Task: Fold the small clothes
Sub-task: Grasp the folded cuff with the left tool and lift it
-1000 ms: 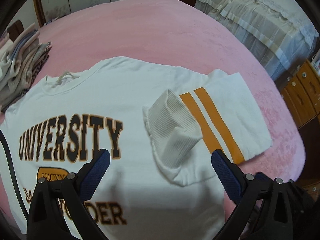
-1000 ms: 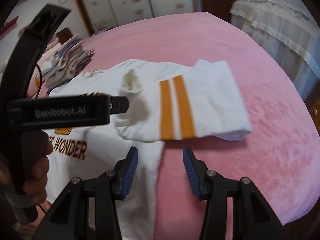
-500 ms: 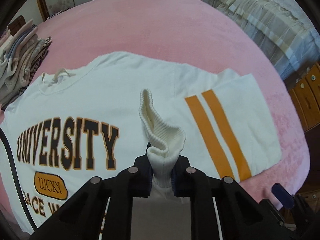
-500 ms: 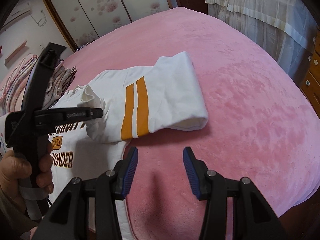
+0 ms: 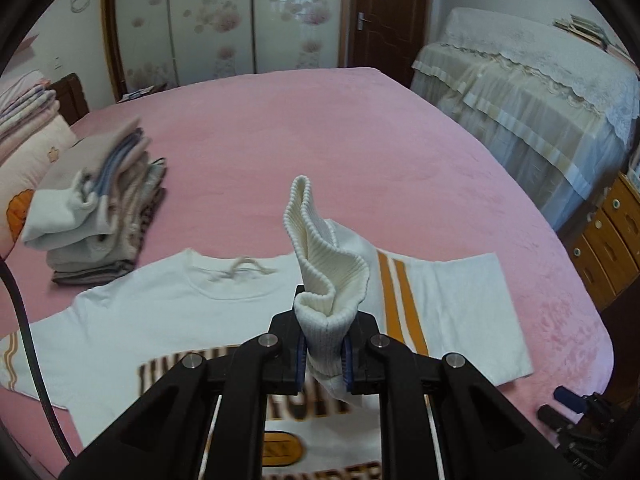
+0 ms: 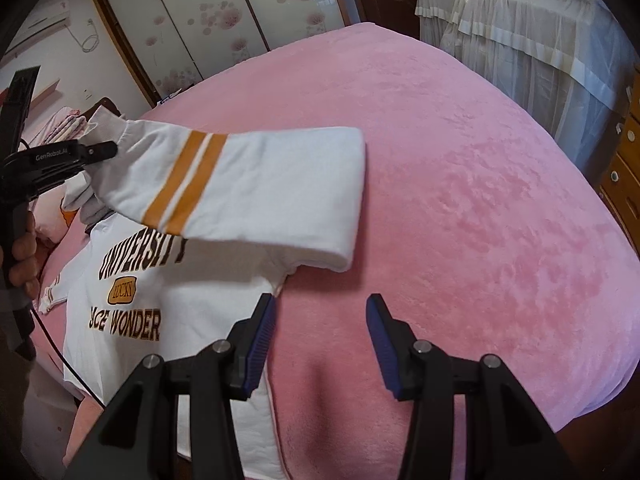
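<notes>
A white sweatshirt (image 5: 132,320) with brown "UNIVERSITY" lettering lies face up on the pink bed (image 5: 320,140). My left gripper (image 5: 323,356) is shut on the ribbed cuff (image 5: 324,264) of its orange-striped sleeve (image 5: 440,312). In the right wrist view that sleeve (image 6: 256,184) hangs lifted above the sweatshirt's body (image 6: 132,300), held at its cuff by the left gripper (image 6: 100,150) in a person's hand (image 6: 24,256). My right gripper (image 6: 320,332) stands open over bare pink cover beside the sweatshirt's side, with nothing between its fingers.
A stack of folded clothes (image 5: 96,208) sits at the back left of the bed, next to a pillow (image 5: 24,168). A second bed with a lace cover (image 5: 532,100) and wooden drawers (image 5: 608,236) stand to the right. A black cable (image 5: 28,340) trails at the left.
The left gripper closed on the ribbed cuff and lifted it, raising the striped sleeve off the sweatshirt. The right gripper stayed open and nearly still.
</notes>
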Motion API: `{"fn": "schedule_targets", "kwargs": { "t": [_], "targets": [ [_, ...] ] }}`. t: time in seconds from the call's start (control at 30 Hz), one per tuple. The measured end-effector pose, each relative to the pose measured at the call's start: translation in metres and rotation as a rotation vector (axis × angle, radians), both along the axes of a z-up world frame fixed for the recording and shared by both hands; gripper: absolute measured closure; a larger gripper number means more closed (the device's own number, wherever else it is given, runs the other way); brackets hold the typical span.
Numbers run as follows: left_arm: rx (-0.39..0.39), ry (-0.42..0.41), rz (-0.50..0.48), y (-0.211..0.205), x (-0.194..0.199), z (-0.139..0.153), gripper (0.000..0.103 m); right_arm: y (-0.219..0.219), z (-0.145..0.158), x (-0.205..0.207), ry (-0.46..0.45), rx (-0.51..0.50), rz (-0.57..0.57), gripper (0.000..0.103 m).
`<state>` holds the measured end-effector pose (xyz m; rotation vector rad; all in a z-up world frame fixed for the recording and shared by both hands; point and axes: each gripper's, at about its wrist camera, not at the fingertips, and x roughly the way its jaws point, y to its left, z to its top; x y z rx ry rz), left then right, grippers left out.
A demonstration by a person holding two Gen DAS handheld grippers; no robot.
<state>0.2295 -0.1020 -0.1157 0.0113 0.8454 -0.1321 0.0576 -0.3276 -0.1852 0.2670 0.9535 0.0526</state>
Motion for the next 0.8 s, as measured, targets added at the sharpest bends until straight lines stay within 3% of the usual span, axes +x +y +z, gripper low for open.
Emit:
{"fn": "schedule_targets", "kwargs": {
  "t": [0.13,0.37,0.67,0.8],
  "targets": [
    [-0.016,-0.010,0.043,0.050,0.003,-0.013,0.092,0.011,-0.002,0.014,0.006,-0.002,0.011,0.056],
    [-0.091,0.052,0.129,0.111,0.011,-0.060,0.092,0.025,0.000,0.046,0.008,-0.017,0.019,0.056],
    [-0.134,0.036,0.158,0.137,0.014,-0.077,0.092,0.020,-0.001,0.109,0.034,0.017,0.004,0.056],
    [-0.148,0.049,0.171,0.145,0.014,-0.084,0.092,0.006,-0.014,0.159,0.087,0.028,-0.007,0.056]
  ]
}}
